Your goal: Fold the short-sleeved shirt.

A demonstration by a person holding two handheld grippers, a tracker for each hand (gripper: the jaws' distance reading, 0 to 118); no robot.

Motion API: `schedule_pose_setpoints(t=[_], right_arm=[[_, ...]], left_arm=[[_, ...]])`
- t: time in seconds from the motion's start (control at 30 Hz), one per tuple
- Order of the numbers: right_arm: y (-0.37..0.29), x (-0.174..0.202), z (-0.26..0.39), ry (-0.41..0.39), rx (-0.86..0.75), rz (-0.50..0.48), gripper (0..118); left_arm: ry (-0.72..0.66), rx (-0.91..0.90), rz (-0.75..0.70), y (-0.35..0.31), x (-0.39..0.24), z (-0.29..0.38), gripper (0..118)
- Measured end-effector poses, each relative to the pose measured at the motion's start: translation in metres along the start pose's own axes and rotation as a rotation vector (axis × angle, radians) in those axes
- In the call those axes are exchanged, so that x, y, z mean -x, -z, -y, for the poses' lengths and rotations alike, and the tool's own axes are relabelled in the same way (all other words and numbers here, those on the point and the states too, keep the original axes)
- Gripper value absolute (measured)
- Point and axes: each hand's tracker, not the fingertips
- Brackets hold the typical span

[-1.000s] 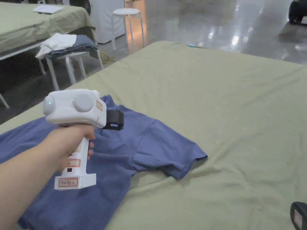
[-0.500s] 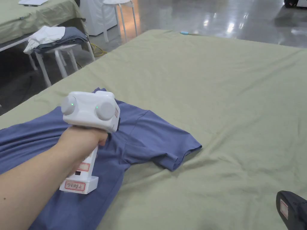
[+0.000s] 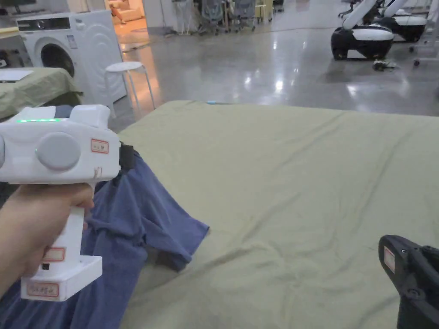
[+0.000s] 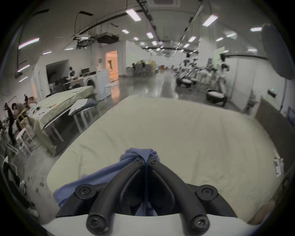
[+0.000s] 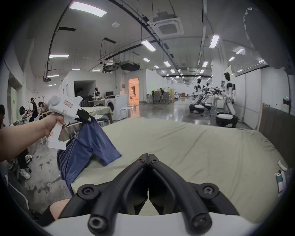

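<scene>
Shirt (image 3: pixel 128 214) hung bunched in the left hand-held gripper (image 4: pixel 146 161), clamped tight, half off the surface (image 3: pixel 300 180); right hand-held gripper (image 5: pixel 148 157) closed, empty. Spreading flat probably next

Wide hall ahead of me. Glossy grey floor (image 3: pixel 274 73) throwing back the ceiling strip lights (image 5: pixel 87 9). Washing machine (image 3: pixel 73 53) upper left of the head view, white stool (image 3: pixel 127 68) just beside it. Olive-sheeted surface (image 3: pixel 300 180) fills the lower frame. Orange-lit doorway (image 5: pixel 133 89) at the far wall.
</scene>
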Motion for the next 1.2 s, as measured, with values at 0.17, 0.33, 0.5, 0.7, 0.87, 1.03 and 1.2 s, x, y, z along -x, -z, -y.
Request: schedule_pose_setpoints(t=[0.17, 0.33, 0.5, 0.7, 0.87, 1.03, 1.2], right_arm=[[-0.057, -0.037, -0.009, 0.027, -0.056, 0.089, 0], [-0.114, -0.074, -0.01, 0.038, -0.086, 0.22, 0], [-0.164, -0.109, -0.004, 0.029, -0.079, 0.353, 0], [-0.197, -0.142, 0.014, 0.045, -0.025, 0.463, 0], [-0.207, -0.161, 0.027, 0.044, 0.028, 0.518, 0], [-0.207, -0.168, 0.036, 0.058, 0.045, 0.524, 0], [-0.194, -0.169, 0.039, 0.071, 0.063, 0.497, 0]], left_arm=[[0.107, -0.124, 0.206, -0.049, -0.114, -0.038, 1], [0.249, -0.2, 0.471, -0.077, -0.26, -0.059, 1], [0.347, -0.12, 0.681, -0.066, -0.412, -0.037, 1], [0.533, 0.149, 0.765, -0.015, -0.554, 0.053, 1], [0.559, 0.359, 0.778, 0.029, -0.601, 0.132, 1], [0.548, 0.4, 0.759, 0.036, -0.593, 0.169, 58], [0.427, 0.265, 0.758, 0.016, -0.529, 0.138, 115]])
